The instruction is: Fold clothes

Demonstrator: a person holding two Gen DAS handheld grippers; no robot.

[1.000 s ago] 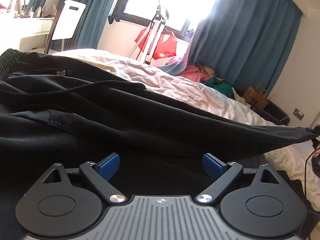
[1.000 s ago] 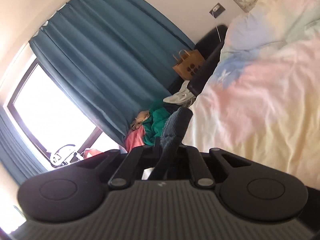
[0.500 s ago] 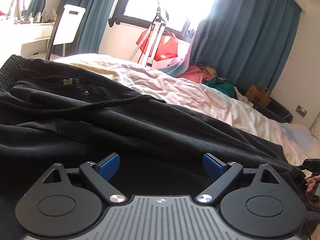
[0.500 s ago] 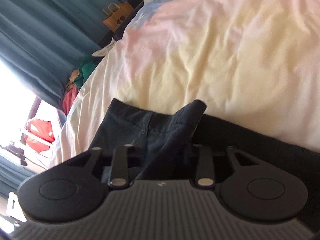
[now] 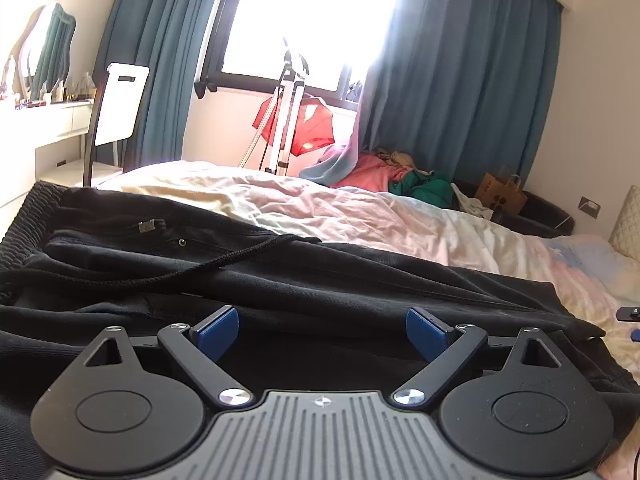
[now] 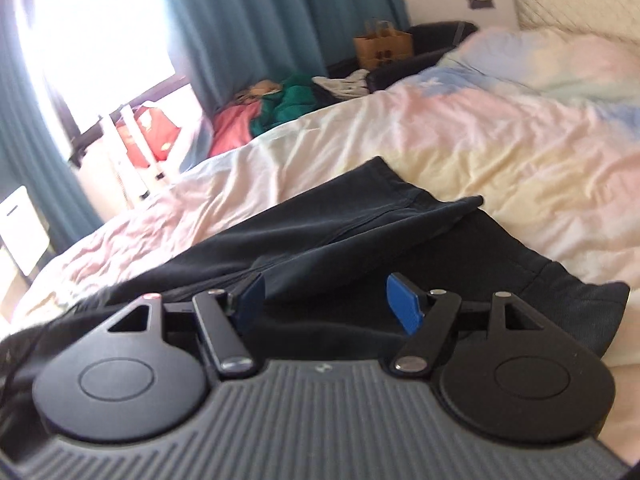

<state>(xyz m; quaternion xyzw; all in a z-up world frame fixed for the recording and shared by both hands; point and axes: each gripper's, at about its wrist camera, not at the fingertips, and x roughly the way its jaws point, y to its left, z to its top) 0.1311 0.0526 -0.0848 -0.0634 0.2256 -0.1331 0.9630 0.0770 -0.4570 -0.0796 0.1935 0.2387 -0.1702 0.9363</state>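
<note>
Both tongs stood open with nothing between their blue pads: the left tongs (image 5: 322, 330) at the lower middle, the right tongs (image 6: 324, 302) likewise. Black trousers (image 5: 280, 276) lay across the middle of each frame on the pastel bed (image 5: 360, 208), their drawstring (image 5: 224, 258) loose.
</note>
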